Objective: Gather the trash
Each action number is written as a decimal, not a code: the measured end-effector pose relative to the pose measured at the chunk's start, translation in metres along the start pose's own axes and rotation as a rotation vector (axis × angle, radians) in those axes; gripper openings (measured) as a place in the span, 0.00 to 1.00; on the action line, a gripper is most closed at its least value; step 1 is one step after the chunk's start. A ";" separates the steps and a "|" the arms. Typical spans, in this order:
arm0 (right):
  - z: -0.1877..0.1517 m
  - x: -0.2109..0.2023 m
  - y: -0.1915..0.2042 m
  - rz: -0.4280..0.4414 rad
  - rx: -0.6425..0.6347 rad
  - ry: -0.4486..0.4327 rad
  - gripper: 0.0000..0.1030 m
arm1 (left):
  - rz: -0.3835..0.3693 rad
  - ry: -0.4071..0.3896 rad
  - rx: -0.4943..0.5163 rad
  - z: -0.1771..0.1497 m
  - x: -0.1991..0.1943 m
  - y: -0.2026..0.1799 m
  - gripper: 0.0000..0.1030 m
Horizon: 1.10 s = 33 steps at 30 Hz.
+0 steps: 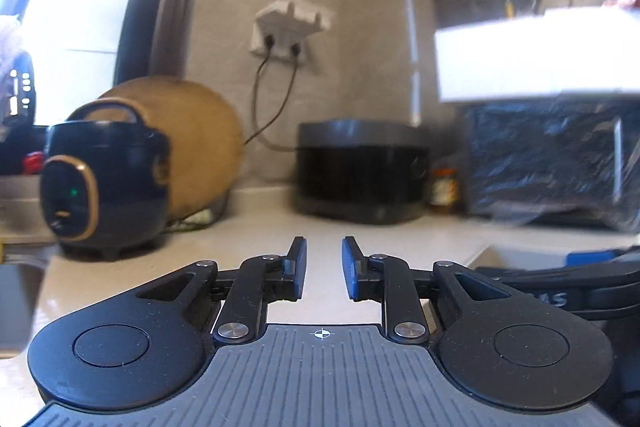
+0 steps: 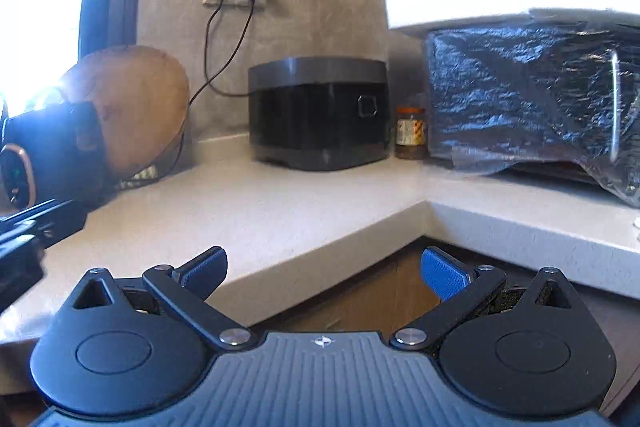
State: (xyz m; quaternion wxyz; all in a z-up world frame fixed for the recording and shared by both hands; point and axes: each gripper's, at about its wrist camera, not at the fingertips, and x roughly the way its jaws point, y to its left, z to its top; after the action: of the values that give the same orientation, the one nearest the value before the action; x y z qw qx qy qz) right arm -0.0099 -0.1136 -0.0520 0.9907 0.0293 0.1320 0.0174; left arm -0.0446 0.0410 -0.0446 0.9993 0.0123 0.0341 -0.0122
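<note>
both grippers are empty above the countertop (image 2: 304,203): left gripper (image 1: 324,267) with a narrow gap, right gripper (image 2: 324,273) spread wide. no trash is visible; a jar (image 2: 411,133) stands beside the black appliance (image 2: 316,111).

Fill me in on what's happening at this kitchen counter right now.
A person holds a two-finger tool in each hand above the counter. The left tool is partly open and the right tool wide open; both are empty. No trash is visible, just a rice cooker, a black box appliance and a jar.
</note>
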 end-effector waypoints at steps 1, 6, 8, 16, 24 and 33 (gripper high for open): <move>-0.003 0.000 0.003 -0.004 -0.003 0.005 1.00 | -0.010 0.030 0.011 -0.001 0.003 -0.001 0.23; -0.009 -0.006 0.002 -0.038 -0.003 0.021 1.00 | -0.133 0.129 -0.010 -0.002 0.007 0.001 0.23; -0.010 -0.007 0.000 -0.045 -0.001 0.025 1.00 | -0.131 0.138 0.020 -0.003 0.006 -0.006 0.23; -0.018 -0.010 -0.002 -0.052 -0.009 0.053 1.00 | -0.112 0.181 0.023 -0.011 0.010 -0.015 0.23; -0.019 -0.010 -0.004 -0.049 -0.002 0.060 1.00 | -0.124 0.207 0.016 -0.013 0.013 -0.016 0.22; -0.020 -0.008 -0.008 -0.049 0.004 0.069 1.00 | -0.128 0.214 0.015 -0.014 0.014 -0.017 0.22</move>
State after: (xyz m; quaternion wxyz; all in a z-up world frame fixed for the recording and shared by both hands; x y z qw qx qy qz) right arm -0.0226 -0.1206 -0.0693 0.9856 0.0273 0.1666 -0.0061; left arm -0.0322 0.0238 -0.0599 0.9870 0.0188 0.1412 -0.0746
